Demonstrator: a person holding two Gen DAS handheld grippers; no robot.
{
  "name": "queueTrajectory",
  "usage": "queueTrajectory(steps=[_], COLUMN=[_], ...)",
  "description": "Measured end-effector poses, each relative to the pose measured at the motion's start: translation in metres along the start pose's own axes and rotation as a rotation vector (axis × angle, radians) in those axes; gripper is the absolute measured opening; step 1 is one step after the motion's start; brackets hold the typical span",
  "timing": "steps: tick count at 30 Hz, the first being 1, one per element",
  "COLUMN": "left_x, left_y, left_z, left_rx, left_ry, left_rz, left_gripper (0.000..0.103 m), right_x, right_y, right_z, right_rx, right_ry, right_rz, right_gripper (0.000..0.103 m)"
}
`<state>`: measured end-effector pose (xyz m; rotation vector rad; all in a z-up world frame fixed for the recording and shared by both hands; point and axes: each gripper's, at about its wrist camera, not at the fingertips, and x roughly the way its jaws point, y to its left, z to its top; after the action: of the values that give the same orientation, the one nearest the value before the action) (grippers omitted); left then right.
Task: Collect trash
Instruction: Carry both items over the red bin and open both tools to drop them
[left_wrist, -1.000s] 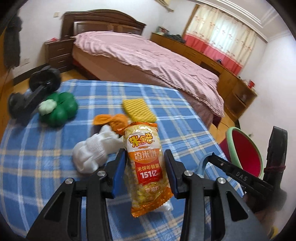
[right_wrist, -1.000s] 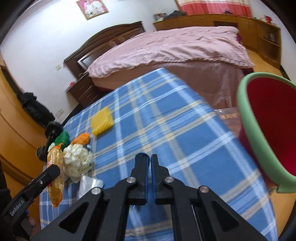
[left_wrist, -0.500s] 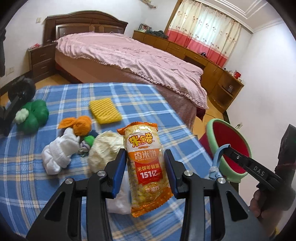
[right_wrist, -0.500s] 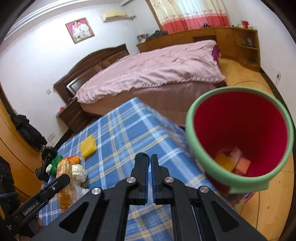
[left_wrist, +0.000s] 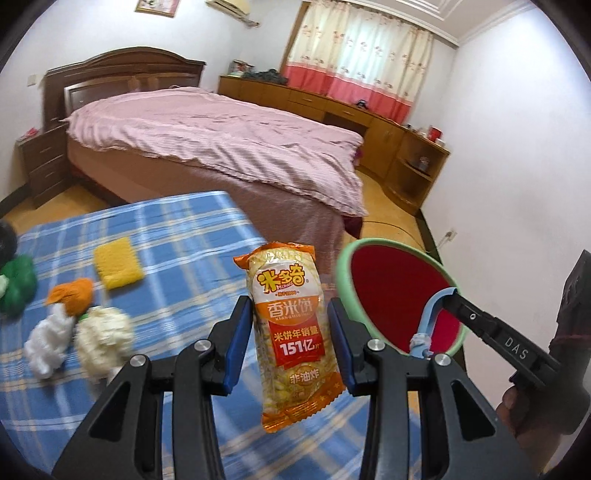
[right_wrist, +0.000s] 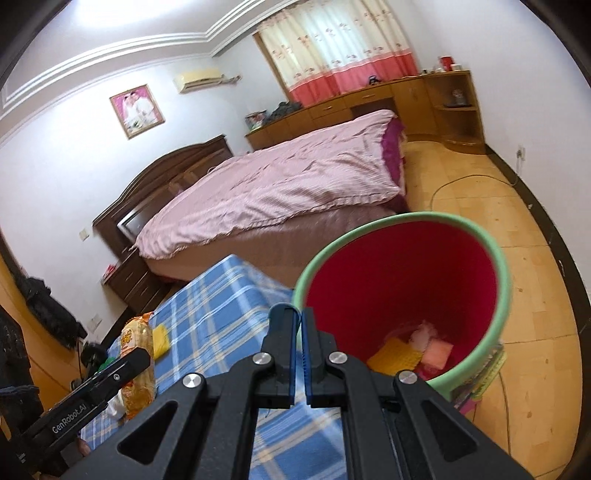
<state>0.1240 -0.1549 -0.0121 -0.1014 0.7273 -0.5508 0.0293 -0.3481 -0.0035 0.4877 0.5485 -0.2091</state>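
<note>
My left gripper (left_wrist: 291, 314) is shut on an orange and yellow rice-cracker snack packet (left_wrist: 293, 332) and holds it upright above the blue plaid table (left_wrist: 177, 236), left of the red bin with a green rim (left_wrist: 341, 273). The packet also shows in the right wrist view (right_wrist: 138, 354). My right gripper (right_wrist: 300, 317) is shut and empty, just left of the bin's rim (right_wrist: 369, 230). The bin holds a yellow sponge (right_wrist: 393, 356) and pink scraps (right_wrist: 436, 345).
On the table lie a yellow sponge (left_wrist: 117, 267), an orange wad (left_wrist: 72, 295), white wads (left_wrist: 48, 341), a cream wad (left_wrist: 103, 336) and a green object (left_wrist: 16, 286). A pink bed (left_wrist: 221, 140) stands behind. The bin stands on wooden floor (right_wrist: 535, 314) off the table's right edge.
My left gripper has carried the snack packet up and to the right, towards the bin. My right gripper has swung right and now looks down into the bin.
</note>
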Motion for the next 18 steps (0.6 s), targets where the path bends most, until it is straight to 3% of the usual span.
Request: queueTrajectory(steps=[11,18], left_x=[0.046,0.077], left_y=[-0.063,-0.086], left_z=[0.004,-0.002], left_rx=[0.059,0.087], left_ry=[0.030,0.078], left_rz=[-0.087,-0.120], left_gripper=[0.042,0.042], right_x=[-0.004,0.009], right_y=[-0.055,-0.082], right_z=[0.018,0.018], right_rx=[0.057,0.089], right_ry=[-0.041,-0.011], right_rz=[-0.087,-0.117], right_gripper=[0.005,0.005])
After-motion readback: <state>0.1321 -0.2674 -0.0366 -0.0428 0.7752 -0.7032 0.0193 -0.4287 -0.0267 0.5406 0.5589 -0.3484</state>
